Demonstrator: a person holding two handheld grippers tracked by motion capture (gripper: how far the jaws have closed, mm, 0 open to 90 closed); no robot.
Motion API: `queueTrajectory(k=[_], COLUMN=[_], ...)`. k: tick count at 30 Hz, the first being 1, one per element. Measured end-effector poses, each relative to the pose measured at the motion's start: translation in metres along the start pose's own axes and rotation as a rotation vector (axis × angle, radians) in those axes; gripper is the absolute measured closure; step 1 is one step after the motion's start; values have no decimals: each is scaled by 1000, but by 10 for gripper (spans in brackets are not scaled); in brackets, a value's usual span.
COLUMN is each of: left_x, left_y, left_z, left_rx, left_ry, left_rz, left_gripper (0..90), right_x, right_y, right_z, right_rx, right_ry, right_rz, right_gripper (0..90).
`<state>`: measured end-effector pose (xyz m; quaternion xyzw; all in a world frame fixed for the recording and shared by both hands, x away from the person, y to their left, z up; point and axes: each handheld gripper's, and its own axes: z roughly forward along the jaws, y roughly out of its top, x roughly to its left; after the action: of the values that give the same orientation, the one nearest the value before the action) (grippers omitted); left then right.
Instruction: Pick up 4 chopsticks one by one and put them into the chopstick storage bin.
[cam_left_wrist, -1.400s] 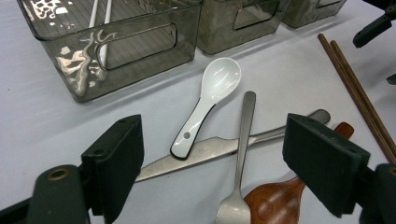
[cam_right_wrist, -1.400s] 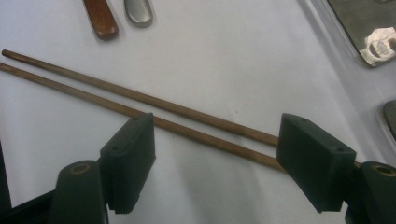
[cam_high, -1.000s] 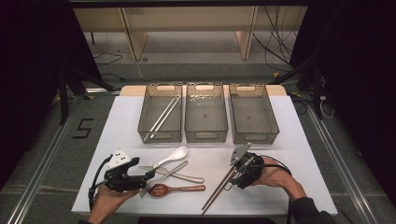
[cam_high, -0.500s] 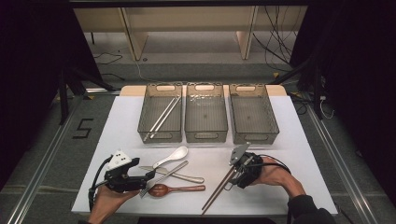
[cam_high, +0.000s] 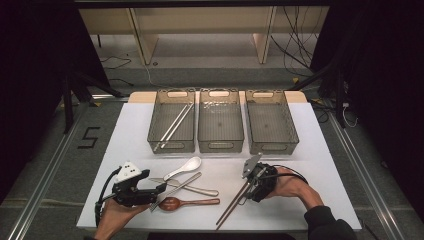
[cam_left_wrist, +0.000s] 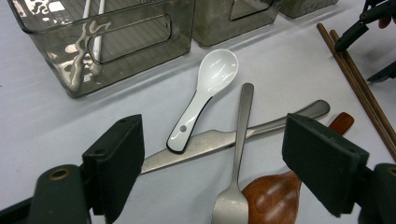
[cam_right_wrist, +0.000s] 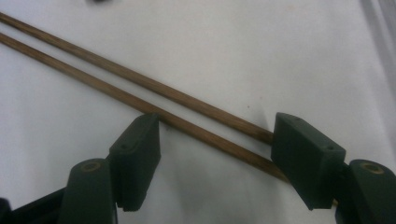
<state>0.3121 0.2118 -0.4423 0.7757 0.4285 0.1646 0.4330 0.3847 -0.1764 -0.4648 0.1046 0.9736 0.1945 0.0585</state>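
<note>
White table (cam_high: 125, 145) seen from the high view, bearing three smoky transparent bins in a row along its far half: the left bin (cam_high: 171, 142), which holds pale chopsticks (cam_high: 175, 124), the middle bin (cam_high: 220, 140) and the right bin (cam_high: 272, 142). Near the front edge, the left gripper (cam_high: 159, 190) lies low at the person's left, its jaws spread wide and holding nothing; in the left gripper view they frame a heap of cutlery just ahead. The right gripper (cam_high: 250, 186) rests at the person's right, jaws likewise parted, straddling the near ends of the wooden chopsticks (cam_right_wrist: 140, 88), which lie side by side flat on the table and run diagonally; no squeeze on them is visible. In the heap, the table knife (cam_left_wrist: 224, 140) lies under the fork (cam_left_wrist: 238, 154) and under the handle of the white ceramic spoon (cam_left_wrist: 205, 93); the wooden spoon (cam_left_wrist: 275, 196) sits beside the fork's tines.
</note>
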Motion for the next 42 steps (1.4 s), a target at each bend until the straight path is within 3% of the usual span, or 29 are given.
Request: queueTrajectory(k=[5, 15, 19, 23, 24, 30, 32, 34, 36, 37, 42], left_x=[0, -1, -1, -1, -1, -1, -2, -2, -2, -2, -2], left_y=[0, 0, -1, -1, -1, -1, -1, -2, -2, -2, -1], left_z=[0, 0, 0, 0, 1, 2, 2, 2, 2, 2, 2], left_rx=[0, 4, 9, 10, 11, 21, 23, 29, 30, 27, 29], left_ry=[-2, -2, -3, -3, -2, -5, -5, -6, -6, -7, -8], left_rz=[0, 8, 11, 13, 11, 12, 15, 15, 16, 13, 18], left_gripper=[207, 210, 211, 211, 212, 212, 212, 212, 212, 213, 219], right_x=[1, 1, 3, 6, 8, 16, 20, 24, 23, 22, 18], right_y=[1, 1, 5, 8, 8, 13, 17, 20, 20, 19, 18], right_z=[-1, -2, -3, -5, -6, -9, -9, -8, -6, -4, -3], right_rx=[36, 54, 92, 129, 137, 154, 178, 206, 218, 251, 240], right_ry=[1, 15, 24, 29, 41, 22, 29, 39, 50, 56, 85], right_rz=[-5, -1, -8, -45, -53, -97, -137, -170, -175, -175, -170], right_gripper=[362, 425, 465, 511, 559, 673, 704, 687, 569, 554, 562])
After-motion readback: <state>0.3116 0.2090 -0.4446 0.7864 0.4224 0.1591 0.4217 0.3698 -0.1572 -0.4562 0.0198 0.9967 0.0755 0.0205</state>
